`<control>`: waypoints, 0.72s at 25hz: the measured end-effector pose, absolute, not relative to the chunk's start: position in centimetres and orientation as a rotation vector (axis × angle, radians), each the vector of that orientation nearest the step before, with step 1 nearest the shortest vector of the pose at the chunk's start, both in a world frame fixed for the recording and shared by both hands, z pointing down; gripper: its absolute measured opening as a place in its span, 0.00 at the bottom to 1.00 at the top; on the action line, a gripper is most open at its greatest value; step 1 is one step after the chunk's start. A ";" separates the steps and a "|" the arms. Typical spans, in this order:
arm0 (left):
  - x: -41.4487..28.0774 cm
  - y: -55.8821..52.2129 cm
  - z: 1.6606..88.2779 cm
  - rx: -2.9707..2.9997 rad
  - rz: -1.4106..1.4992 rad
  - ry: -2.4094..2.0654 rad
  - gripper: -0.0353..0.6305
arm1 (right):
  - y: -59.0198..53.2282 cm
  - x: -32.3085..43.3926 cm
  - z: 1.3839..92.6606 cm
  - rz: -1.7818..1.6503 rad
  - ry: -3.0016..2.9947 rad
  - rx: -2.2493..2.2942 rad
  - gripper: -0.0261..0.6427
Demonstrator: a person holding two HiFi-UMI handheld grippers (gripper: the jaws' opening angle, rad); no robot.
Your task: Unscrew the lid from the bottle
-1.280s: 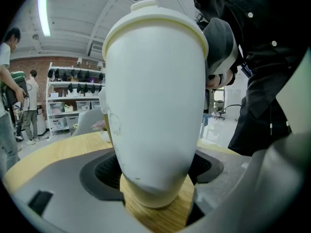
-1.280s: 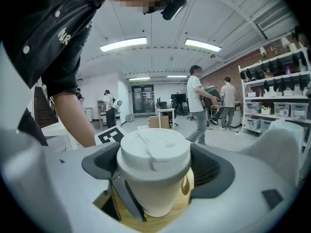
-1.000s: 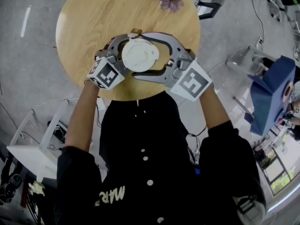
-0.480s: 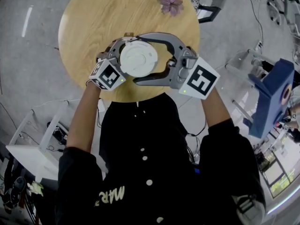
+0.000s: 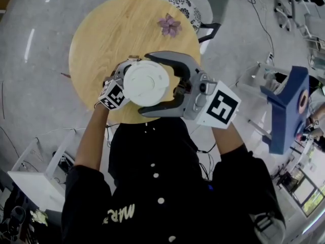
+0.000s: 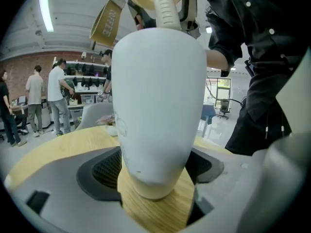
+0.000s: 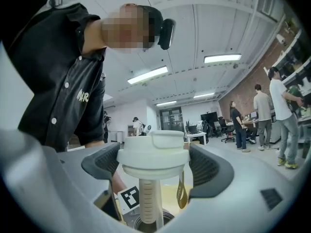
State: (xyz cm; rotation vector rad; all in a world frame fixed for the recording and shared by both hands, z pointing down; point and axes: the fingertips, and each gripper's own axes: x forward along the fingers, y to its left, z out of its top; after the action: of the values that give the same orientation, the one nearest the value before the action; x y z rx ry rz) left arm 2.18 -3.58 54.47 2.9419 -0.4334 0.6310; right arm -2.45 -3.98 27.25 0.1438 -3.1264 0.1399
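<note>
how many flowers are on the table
1: a purple flower near the far edge of the round table. The lid hides part of the tabletop, so another could be hidden.

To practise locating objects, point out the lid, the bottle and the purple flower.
lid (image 7: 153,160): right gripper view, front of its white rim.
bottle (image 6: 155,96): left gripper view, middle of its white body.
purple flower (image 5: 169,24): head view, centre of its petals.
</note>
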 end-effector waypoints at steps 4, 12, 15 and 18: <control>1.2 -3.3 53.7 2.888 0.649 -0.462 0.64 | -4.0 -2.3 23.8 0.091 -3.131 0.209 0.71; -3.9 -1.9 49.4 2.824 0.628 -0.605 0.65 | -4.7 0.1 20.3 0.108 -3.081 0.493 0.71; -6.4 -0.3 45.7 2.782 0.603 -0.671 0.64 | -5.1 1.8 20.4 0.186 -3.030 0.659 0.71; -8.9 -1.2 39.9 2.770 0.485 -0.869 0.46 | -5.9 3.5 20.2 0.178 -3.006 0.808 0.71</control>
State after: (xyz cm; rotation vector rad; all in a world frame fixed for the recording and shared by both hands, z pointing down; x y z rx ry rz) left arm -8.87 -1.23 39.88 2.7698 -0.8689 0.4852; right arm 3.48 -5.89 20.16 0.8079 -3.0062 0.1785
